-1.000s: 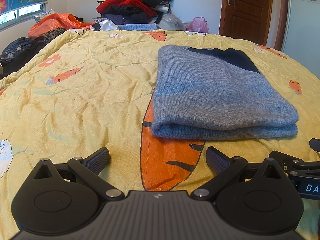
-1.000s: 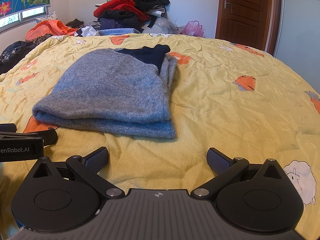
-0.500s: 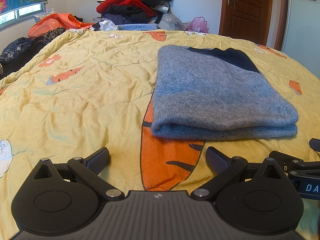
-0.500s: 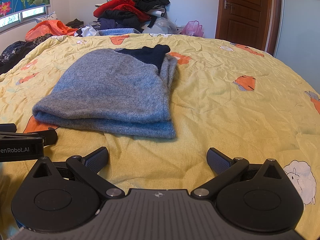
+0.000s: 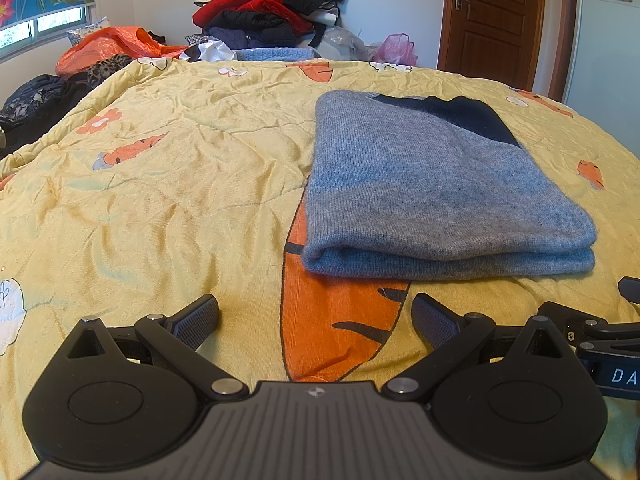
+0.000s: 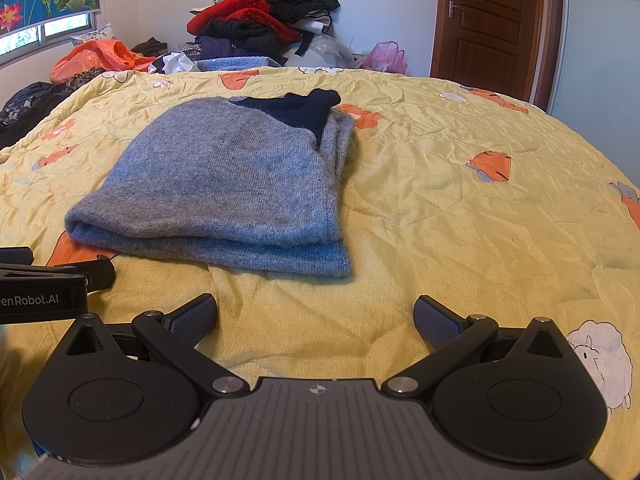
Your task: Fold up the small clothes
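**Grey sweater folded on the bed, both tongs released**

So the grey sweater (image 5: 436,184) is lying folded on the bed (image 5: 160,200), roughly in the middle and a bit toward the near edge. It's a flat rectangle with the doubled-over fold facing the near edge, two layers stacked there. A dark navy part (image 5: 460,116) pokes out at its far end. From the right wrist view the same sweater (image 6: 228,184) sits left of centre, and its right side looks a little bunched.

The bed has a yellow quilt printed with orange carrots and white sheep, pretty wrinkled all over. The near end of the sweater lies over a big orange carrot (image 5: 332,320) in the print.

Left tongs (image 5: 316,316) are released, fingers spread wide, nothing between them, low over the quilt just short of the sweater's near edge. Right tongs (image 6: 316,316) same deal: wide apart, empty, near the near edge of the bed, the sweater ahead and to their left. The two sit side by side, each showing at the edge of the other's view.

Past the far edge of the bed there's a big pile of clothes (image 5: 272,12) against the wall, and a brown door (image 5: 496,20) toward the far right corner.
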### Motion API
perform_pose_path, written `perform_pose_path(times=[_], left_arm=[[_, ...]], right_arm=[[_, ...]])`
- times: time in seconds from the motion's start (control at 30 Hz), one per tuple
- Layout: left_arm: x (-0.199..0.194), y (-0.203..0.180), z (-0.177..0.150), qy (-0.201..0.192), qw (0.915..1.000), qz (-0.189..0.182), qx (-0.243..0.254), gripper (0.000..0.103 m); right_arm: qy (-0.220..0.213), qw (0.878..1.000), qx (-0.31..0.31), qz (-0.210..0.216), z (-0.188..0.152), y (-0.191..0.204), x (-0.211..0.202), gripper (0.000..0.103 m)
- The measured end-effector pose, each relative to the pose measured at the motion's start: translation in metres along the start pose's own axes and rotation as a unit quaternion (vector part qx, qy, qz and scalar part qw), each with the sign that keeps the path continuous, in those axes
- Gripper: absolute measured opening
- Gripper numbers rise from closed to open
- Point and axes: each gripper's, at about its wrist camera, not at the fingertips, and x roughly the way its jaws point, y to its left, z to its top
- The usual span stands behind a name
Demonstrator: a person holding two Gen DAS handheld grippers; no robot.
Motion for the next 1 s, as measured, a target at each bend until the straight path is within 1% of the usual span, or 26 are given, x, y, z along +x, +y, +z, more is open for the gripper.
perform_pose_path(times=[0.77,0.87,1.0], left_arm=[[-0.0002,0.0001,-0.0002,0.000,1.0000,0.000,0.000,0.103],[0.0003,0.0013,0.0003,-0.002,0.9999,0.009,-0.011,0.103],[0.0012,0.0001,0.0005,0.000,1.0000,0.003,-0.004,0.103]], right_arm=[[0.000,1.000,0.000,0.000,-0.0001,0.0001,-0.0003,0.103],[0.000,1.000,0.000,0.000,-0.0001,0.0001,-0.0003,0.103],[0.000,1.000,0.000,0.000,-0.0001,0.0002,-0.0002,0.103]])
